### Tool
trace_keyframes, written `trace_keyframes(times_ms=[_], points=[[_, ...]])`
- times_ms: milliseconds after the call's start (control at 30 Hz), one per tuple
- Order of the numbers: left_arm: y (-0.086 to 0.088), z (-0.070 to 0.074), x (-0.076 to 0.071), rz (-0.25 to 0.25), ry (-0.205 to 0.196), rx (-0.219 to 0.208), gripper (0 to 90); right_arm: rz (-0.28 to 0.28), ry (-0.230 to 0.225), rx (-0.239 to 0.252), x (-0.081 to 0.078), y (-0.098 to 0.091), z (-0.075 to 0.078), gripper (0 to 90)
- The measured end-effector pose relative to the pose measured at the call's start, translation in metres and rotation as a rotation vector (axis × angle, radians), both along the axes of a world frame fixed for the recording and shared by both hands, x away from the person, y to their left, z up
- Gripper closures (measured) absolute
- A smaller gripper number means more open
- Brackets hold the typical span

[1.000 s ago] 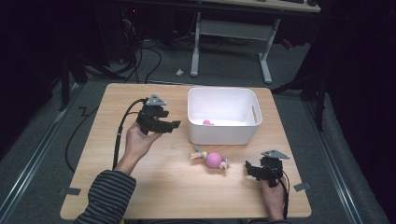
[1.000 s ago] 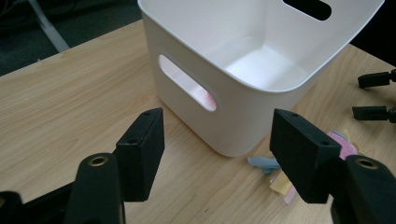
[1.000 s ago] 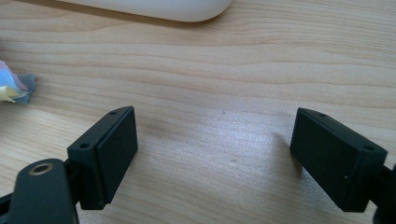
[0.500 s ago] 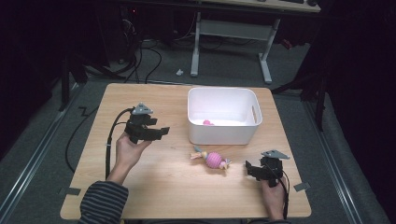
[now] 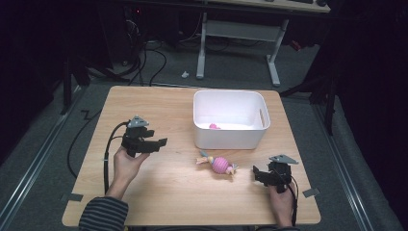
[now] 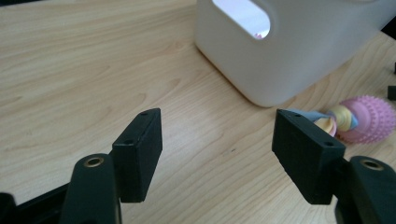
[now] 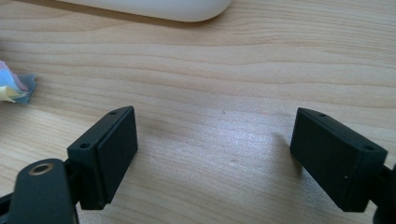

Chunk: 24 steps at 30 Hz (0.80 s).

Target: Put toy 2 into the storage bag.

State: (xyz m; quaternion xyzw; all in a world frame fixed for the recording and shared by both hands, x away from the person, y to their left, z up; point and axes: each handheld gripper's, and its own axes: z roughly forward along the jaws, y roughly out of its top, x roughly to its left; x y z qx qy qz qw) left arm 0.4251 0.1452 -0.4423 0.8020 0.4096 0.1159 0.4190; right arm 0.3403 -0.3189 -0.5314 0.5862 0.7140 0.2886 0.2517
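Observation:
A pink spiky ball toy [image 5: 219, 164] with pastel fabric tails lies on the wooden table [image 5: 173, 115] just in front of the white bin [image 5: 230, 138]; it also shows in the left gripper view as the toy [image 6: 366, 119], beside the bin's wall [image 6: 299, 51]. A small pink object [image 5: 214, 126] rests inside the bin. My left gripper [image 5: 161, 142] is held above the table's left half, open and empty, pointing toward the bin. My right gripper [image 5: 255, 174] sits low near the front right, open and empty, just right of the toy, whose fabric tail [image 7: 16, 88] shows at the left edge.
The table's front edge and right edge lie close to my right hand. Black cables trail from both grippers; the left one [image 5: 107, 154] loops off the table's left side. A desk frame [image 5: 238, 33] and floor cables stand beyond the far edge.
My left gripper has drawn back from beside the bin toward the left and nearer the front of the table. The right gripper and the toy have stayed put.

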Motion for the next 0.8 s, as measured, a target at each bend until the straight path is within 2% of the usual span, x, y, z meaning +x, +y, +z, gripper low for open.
trace_keyframes(times_ms=[33,633,800], points=[[0.001,-0.002,-0.002,0.005,-0.004,0.008,32.9,0.000,0.000,0.000,0.000,0.000,0.000,15.0],[0.022,-0.037,-0.014,0.073,0.060,-0.040,33.6,-0.001,0.001,0.000,0.000,0.000,0.000,15.0],[0.025,-0.047,-0.017,0.089,0.077,-0.036,33.5,0.000,0.000,0.000,0.000,0.000,0.000,15.0]])
